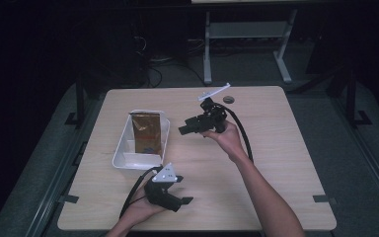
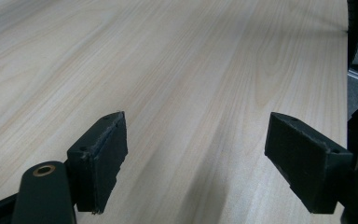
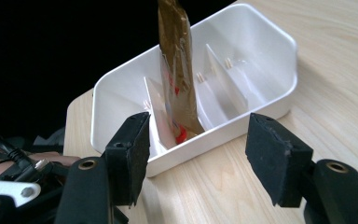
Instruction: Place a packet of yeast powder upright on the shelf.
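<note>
Standing brown packet in the white tray, both grippers empty

Leaning upright in the middle compartment of the white divided tray (image 3: 265, 100), the brown packet (image 3: 177, 70) rests between two thin partitions, its lower end with a red mark touching the tray floor near the front wall. In the high view the packet (image 1: 145, 132) lies along the tray (image 1: 123, 148), which sits on the left half of the wooden table (image 1: 276, 163). The right gripper (image 3: 196, 154) points at the tray from just beside its near wall, jaws spread wide with nothing between them. The left gripper (image 2: 196, 158) hovers low over bare tabletop near the table's front edge, jaws likewise wide apart and empty, well apart from the tray
</note>
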